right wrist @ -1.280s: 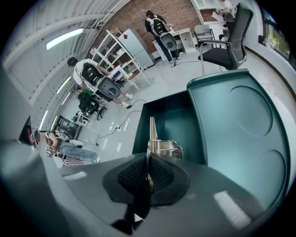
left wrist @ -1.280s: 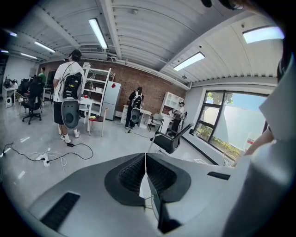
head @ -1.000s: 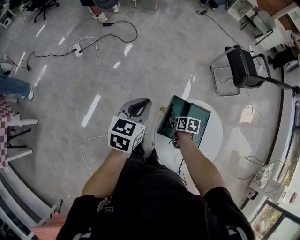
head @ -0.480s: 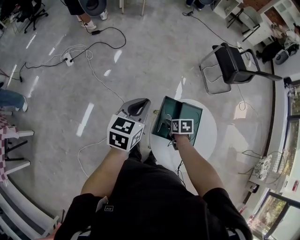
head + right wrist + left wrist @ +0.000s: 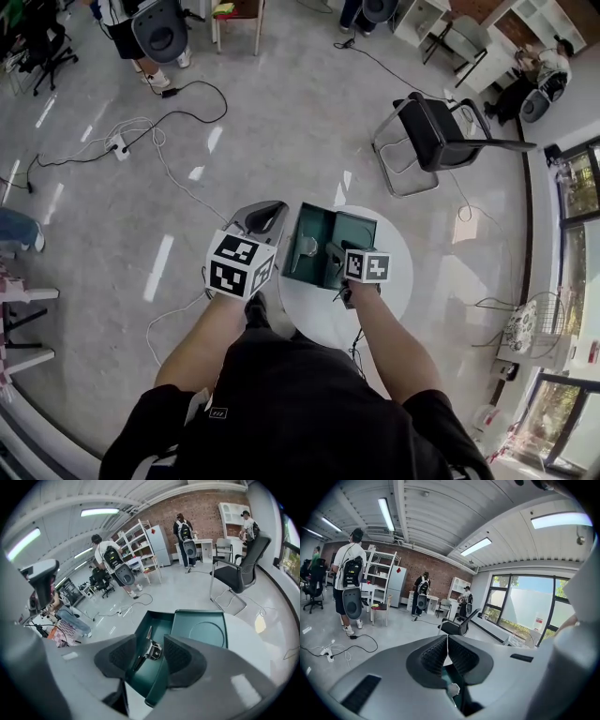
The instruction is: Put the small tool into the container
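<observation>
A dark green container stands open on a small round white table. The small metal tool lies inside it. In the right gripper view the tool rests on the container's floor, between the spread jaws and touching neither pad. My right gripper is open, just above the container's near edge. My left gripper is shut on nothing, held left of the container, which shows only as a sliver beneath the left gripper's jaws.
A black chair stands on the floor beyond the table. Cables and a power strip lie at the far left. People with seat-backs strapped on stand at the far side, by desks and shelves.
My right gripper's jaws have spread and drawn back a little; the tool now lies loose in the container. My view has tilted further forward. The left gripper stays shut beside the container.
</observation>
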### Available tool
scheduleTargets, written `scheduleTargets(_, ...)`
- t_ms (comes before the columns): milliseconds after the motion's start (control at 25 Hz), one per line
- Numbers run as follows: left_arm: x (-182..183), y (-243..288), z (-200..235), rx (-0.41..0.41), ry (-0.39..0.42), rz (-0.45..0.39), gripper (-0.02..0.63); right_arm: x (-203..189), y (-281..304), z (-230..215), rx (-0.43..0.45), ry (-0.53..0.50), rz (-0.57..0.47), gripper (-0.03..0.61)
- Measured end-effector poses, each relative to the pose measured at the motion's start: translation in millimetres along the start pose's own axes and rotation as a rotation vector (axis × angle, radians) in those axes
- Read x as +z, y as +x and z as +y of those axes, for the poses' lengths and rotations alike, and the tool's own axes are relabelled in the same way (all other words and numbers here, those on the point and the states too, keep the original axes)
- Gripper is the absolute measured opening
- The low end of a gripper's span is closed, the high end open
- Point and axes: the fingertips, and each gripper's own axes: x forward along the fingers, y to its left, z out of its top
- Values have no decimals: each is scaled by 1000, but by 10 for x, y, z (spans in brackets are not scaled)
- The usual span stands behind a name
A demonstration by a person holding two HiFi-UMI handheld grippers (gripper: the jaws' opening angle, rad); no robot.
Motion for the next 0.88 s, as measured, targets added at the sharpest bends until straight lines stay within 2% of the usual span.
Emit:
scheduleTargets(160, 118, 124, -291, 0, 38, -14, 12, 171, -410, -102, 60, -52, -122, 164)
scheduleTargets(280, 190, 201, -544, -12, 82, -14, 12, 251, -676, -239, 99, -43, -183, 153)
scheduleTargets(480, 349, 262, -938, -23, 90, -32, 12, 374, -1122, -576, 125, -51, -264, 152)
scheduleTargets(600, 438, 278, -1072, 11, 112, -36, 12, 506, -1423, -571, 155, -154, -315, 152)
scheduleTargets(720, 611, 226, -1145, 36, 90, -71, 12, 761, -1773, -411, 202, -264, -399, 152)
scheduleTargets(880, 773, 54, -1239, 76, 92, -120, 12, 997, -2251, -199, 265, -340, -517, 124)
